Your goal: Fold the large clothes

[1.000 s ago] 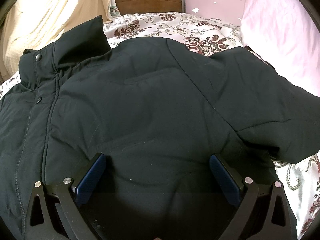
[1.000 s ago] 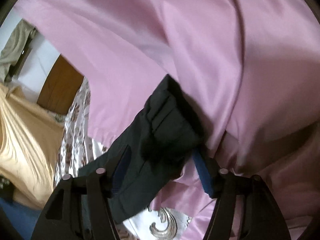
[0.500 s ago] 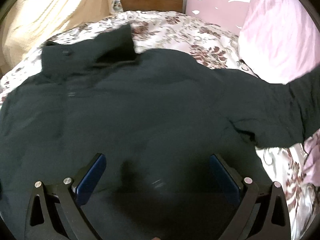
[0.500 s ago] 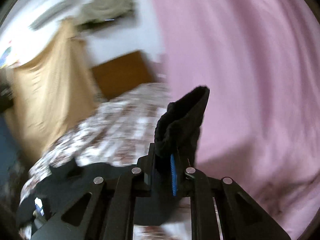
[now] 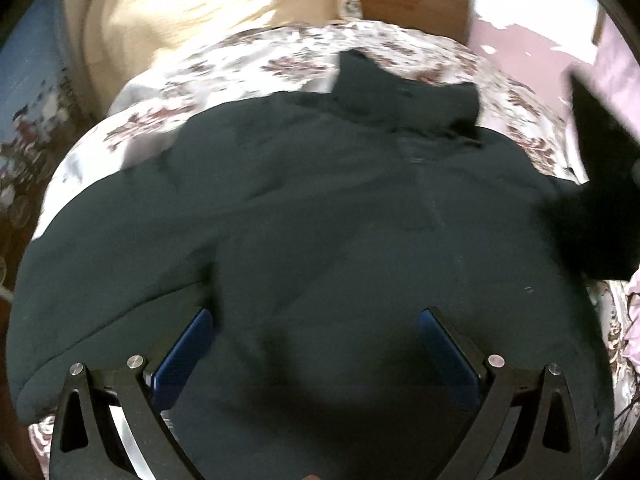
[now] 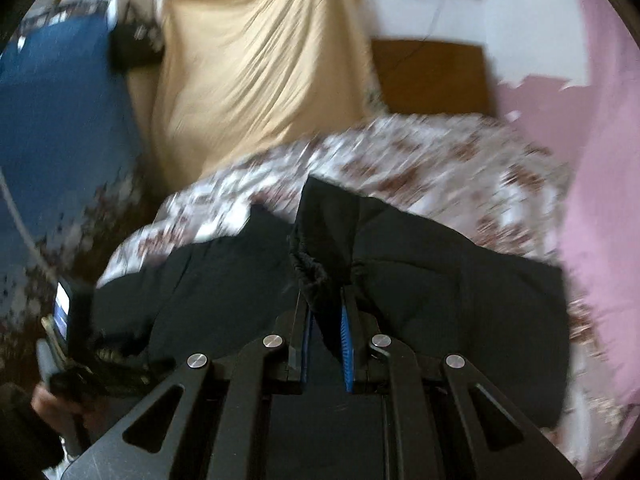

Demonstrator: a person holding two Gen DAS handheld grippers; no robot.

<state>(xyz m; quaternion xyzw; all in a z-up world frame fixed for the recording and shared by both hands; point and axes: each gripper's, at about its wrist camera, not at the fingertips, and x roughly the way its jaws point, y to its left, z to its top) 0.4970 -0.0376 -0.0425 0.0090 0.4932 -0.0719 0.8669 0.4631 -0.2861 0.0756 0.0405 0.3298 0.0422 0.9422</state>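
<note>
Each black claw [image 6: 326, 312] has blue pads [image 5: 182, 356] and silver screws.

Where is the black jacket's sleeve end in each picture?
Left wrist view: the sleeve is lifted at the far right edge, blurred, off the bed.
Right wrist view: the sleeve is in the middle, pinched in the right tongs.
Shared landmark: the brown headboard behind the flowery bedspread shows near the top of both pictures.
</note>
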